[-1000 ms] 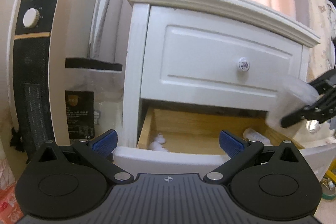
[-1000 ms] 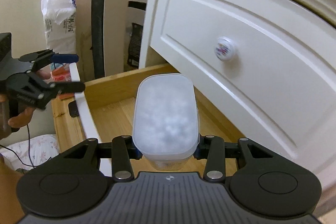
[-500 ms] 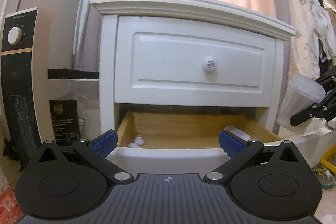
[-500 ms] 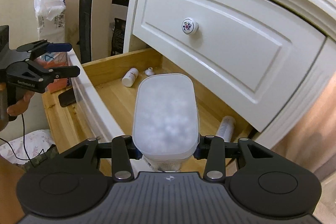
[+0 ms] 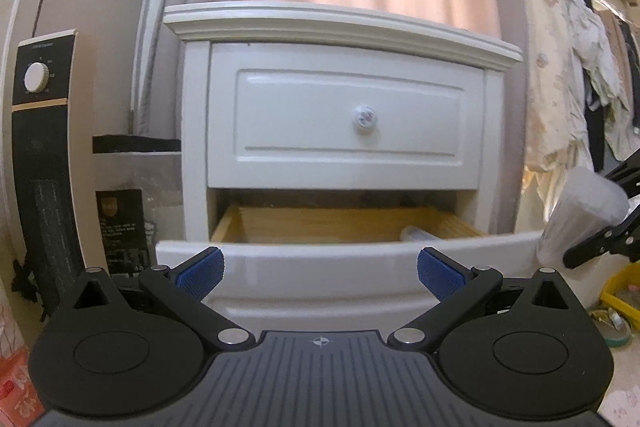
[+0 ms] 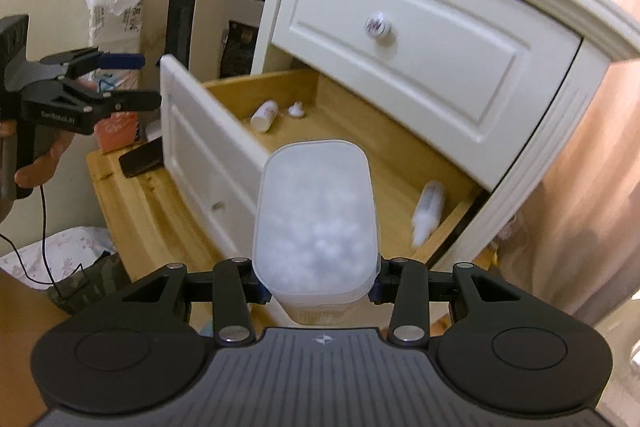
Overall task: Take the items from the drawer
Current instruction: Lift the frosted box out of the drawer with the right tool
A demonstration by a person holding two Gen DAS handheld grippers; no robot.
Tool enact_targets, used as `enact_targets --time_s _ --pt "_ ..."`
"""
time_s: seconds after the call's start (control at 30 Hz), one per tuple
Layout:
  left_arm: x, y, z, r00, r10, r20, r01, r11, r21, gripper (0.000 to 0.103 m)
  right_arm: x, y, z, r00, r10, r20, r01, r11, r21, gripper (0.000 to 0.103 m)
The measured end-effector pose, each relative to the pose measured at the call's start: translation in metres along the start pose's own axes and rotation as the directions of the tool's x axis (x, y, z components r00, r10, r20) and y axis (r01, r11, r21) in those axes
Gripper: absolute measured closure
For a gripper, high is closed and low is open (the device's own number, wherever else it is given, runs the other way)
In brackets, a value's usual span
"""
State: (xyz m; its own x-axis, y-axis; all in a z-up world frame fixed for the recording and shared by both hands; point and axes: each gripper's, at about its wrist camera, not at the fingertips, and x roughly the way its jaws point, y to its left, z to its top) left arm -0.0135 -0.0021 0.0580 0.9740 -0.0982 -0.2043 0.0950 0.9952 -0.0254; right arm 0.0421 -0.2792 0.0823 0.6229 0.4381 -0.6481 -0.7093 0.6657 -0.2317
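White panelled nightstand (image 6: 432, 39), lower wooden drawer (image 6: 360, 147) pulled out | right gripper (image 6: 316, 279) clamped frosted rounded plastic container (image 6: 316, 219) above drawer | left gripper (image 5: 320, 265) spread wide, blue ribbed pads (image 5: 200, 269) empty

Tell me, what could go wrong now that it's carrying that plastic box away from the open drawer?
The frosted container is pinched only near its base by the right gripper, so it might tip or slip out. The bottom drawer stands pulled far out, so a gripper could bump its front on the way back. The left gripper is open and empty; the bottles remaining inside could roll when nudged.
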Motion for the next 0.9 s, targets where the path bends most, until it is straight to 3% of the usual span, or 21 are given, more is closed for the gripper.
enact_targets --time_s 0.47,0.9 --pt "-0.016 -0.008 -0.014 0.998 -0.043 -0.038 0.044 0.999 0.03 0.0 0.022 0.033 -0.074 0.994 0.013 -0.113 -0.002 0.995 0.1 0.062" --pt "-0.014 -0.019 -0.026 0.997 -0.037 -0.064 0.04 0.998 0.044 0.0 0.054 0.039 -0.113 0.982 0.055 -0.179 -0.027 0.988 0.153 0.062"
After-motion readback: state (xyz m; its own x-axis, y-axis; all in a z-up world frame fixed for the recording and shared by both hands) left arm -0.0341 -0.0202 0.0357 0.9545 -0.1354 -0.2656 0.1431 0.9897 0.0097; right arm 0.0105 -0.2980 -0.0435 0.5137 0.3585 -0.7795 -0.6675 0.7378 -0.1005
